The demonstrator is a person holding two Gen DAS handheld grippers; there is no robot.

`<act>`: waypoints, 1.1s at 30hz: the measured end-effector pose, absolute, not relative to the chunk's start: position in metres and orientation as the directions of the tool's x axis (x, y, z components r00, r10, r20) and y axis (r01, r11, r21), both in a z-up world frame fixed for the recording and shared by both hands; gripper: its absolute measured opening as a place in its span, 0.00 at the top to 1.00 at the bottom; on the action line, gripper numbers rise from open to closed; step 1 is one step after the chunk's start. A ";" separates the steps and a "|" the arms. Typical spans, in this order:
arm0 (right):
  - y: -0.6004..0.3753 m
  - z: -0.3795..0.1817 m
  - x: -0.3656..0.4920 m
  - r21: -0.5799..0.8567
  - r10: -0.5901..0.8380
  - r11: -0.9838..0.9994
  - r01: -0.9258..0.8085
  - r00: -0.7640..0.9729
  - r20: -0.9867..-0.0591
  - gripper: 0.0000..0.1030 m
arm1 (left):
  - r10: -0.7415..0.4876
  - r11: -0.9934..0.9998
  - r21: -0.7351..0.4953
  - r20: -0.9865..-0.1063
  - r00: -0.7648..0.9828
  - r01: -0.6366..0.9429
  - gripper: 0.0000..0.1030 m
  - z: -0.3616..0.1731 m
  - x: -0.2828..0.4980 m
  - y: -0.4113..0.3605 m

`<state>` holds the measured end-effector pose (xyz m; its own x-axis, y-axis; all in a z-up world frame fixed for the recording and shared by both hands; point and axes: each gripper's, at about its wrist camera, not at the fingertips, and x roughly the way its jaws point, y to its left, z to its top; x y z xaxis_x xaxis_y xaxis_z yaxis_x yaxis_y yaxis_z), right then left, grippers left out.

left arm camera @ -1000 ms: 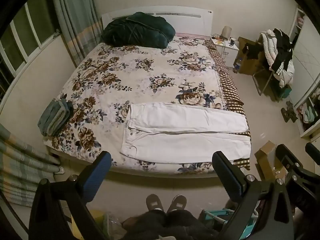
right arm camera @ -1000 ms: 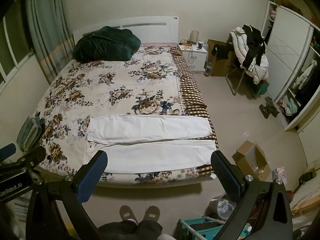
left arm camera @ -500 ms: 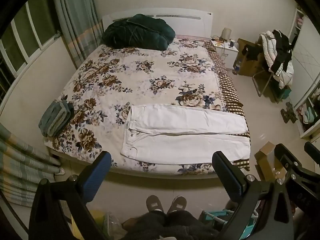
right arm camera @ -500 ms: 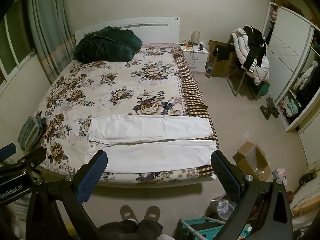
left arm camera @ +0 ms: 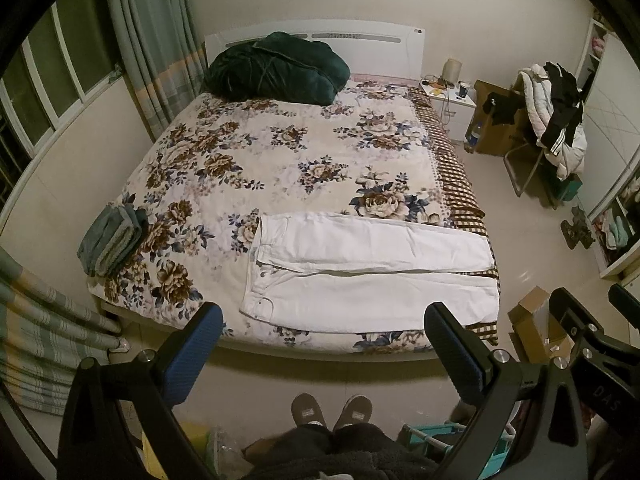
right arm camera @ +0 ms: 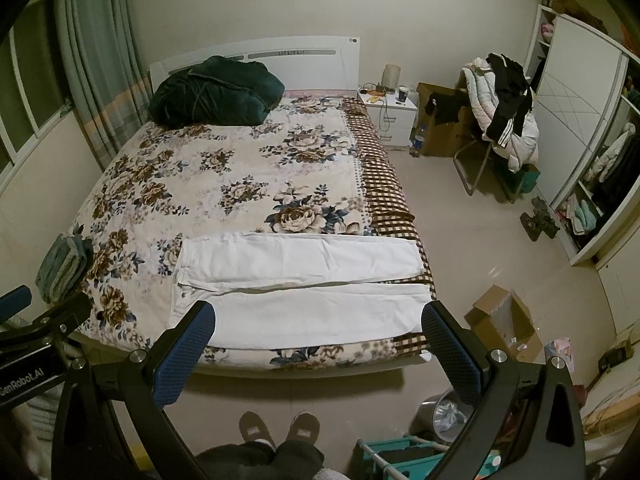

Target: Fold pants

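White pants (left arm camera: 368, 272) lie flat across the foot of the floral bed (left arm camera: 280, 160), waist to the left, both legs stretched to the right. They also show in the right wrist view (right arm camera: 304, 280). My left gripper (left arm camera: 324, 344) is open and empty, held high above the floor in front of the bed's foot edge. My right gripper (right arm camera: 318, 336) is open and empty, also short of the bed, its fingers framing the near leg. Neither touches the pants.
Folded grey-blue clothes (left arm camera: 112, 240) sit at the bed's left corner. A dark green quilt (left arm camera: 276, 68) lies at the headboard. A cardboard box (right arm camera: 504, 320), a chair with jackets (right arm camera: 500, 112) and a nightstand (right arm camera: 390, 118) stand on the right. My slippered feet (left arm camera: 330, 412) are below.
Both grippers have drifted slightly toward the bed; the pants sit a little lower in both views. Nothing was gripped or moved.
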<state>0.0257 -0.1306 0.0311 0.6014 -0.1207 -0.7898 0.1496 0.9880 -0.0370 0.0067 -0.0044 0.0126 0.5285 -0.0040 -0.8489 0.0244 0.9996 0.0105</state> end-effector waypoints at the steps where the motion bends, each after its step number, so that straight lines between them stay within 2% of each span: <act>1: -0.128 0.036 0.026 -0.038 -0.121 0.988 0.148 0.601 -0.790 0.00 | -0.003 1.000 0.011 -0.848 0.530 0.025 0.00 0.012 0.007 -0.005; 33: -0.129 0.036 0.024 -0.036 -0.120 0.988 0.148 0.606 -0.786 0.00 | -0.003 1.000 0.012 -0.841 0.541 0.024 0.00 0.033 0.021 -0.020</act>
